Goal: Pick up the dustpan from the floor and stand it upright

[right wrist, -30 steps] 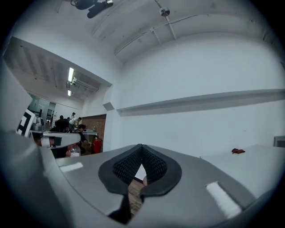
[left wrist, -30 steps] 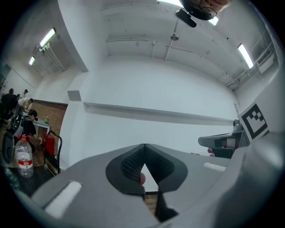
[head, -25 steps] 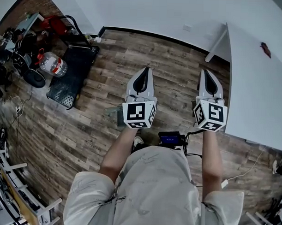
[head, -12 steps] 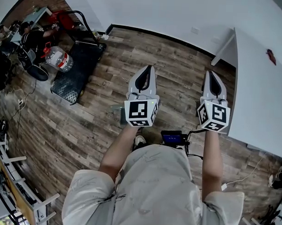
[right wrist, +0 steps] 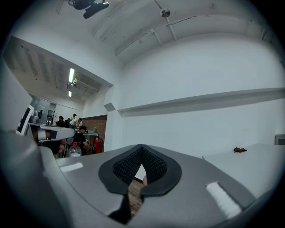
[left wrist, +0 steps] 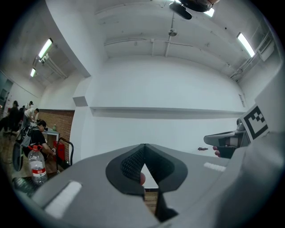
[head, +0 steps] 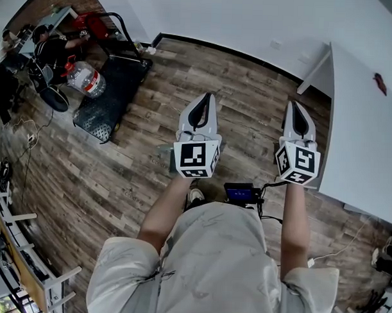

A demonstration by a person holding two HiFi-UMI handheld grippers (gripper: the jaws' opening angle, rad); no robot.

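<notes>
I cannot make out a dustpan in any view. My left gripper (head: 206,95) and right gripper (head: 294,103) are held out side by side, level, above the wooden floor and facing the white wall. Both are shut and nothing is between their jaws. In the left gripper view the dark pads meet at the tip of the left gripper (left wrist: 144,144), and the right gripper (left wrist: 222,140) shows beside it. The right gripper (right wrist: 141,146) looks the same in its own view. A pale translucent object (head: 164,151) on the floor peeks out beside the left gripper; what it is I cannot tell.
A black platform cart (head: 111,98) with a water bottle (head: 86,78) lies at the left. Seated people (head: 52,48) are in the far left corner. A white table (head: 364,126) with a small red item (head: 380,82) fills the right side. Cables trail on the floor at the right.
Both grippers travelled together over the floor, staying side by side and shut. In the head view the cart, the bottle and the table have slid to the right.
</notes>
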